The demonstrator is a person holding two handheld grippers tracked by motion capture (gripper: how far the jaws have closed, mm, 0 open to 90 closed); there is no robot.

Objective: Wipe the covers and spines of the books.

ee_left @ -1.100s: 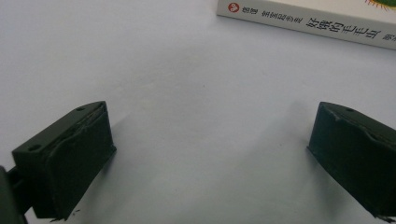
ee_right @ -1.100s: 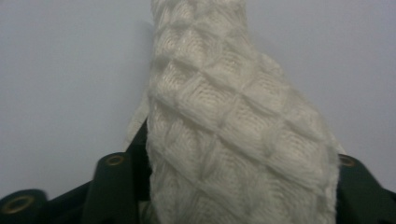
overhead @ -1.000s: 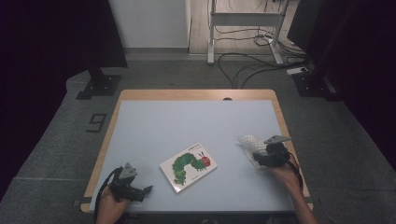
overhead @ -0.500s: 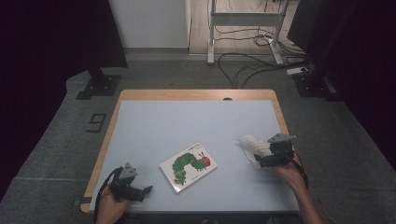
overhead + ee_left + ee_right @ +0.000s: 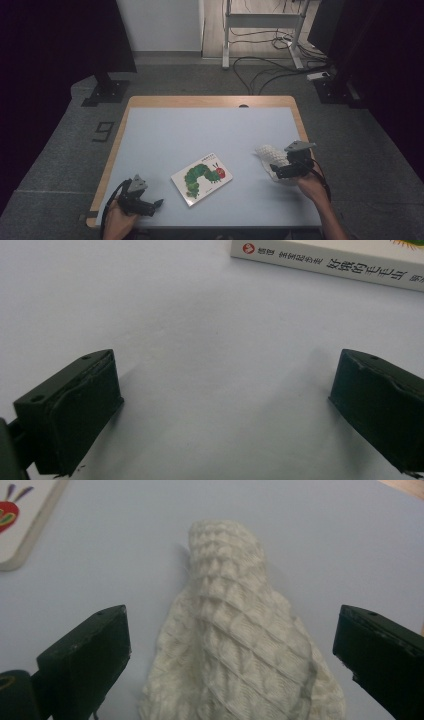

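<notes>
A: Where is the white knitted cloth point(image 5: 240, 645) relative to the caterpillar picture book point(image 5: 202, 177)?

B: It lies flat on the desk point(image 5: 200, 130), well to the right of the book in the high view, toward the desk's right edge. In the right gripper view a corner of the book shows at the upper left, apart from the cloth.

A: And the right gripper point(image 5: 280, 171)?

B: It hangs over the near end of the cloth, on the side away from the book. Its fingers point(image 5: 95, 645) have just been opening and now stand wide apart, one on each side of the cloth, with the knit between them but not pressed by either pad.

A: The left gripper point(image 5: 152, 206)?

B: Low at the desk's near left corner, left of the book and nearer the person. Its fingers point(image 5: 85, 405) are spread apart over bare desk, and the book's spine runs just beyond them.
</notes>
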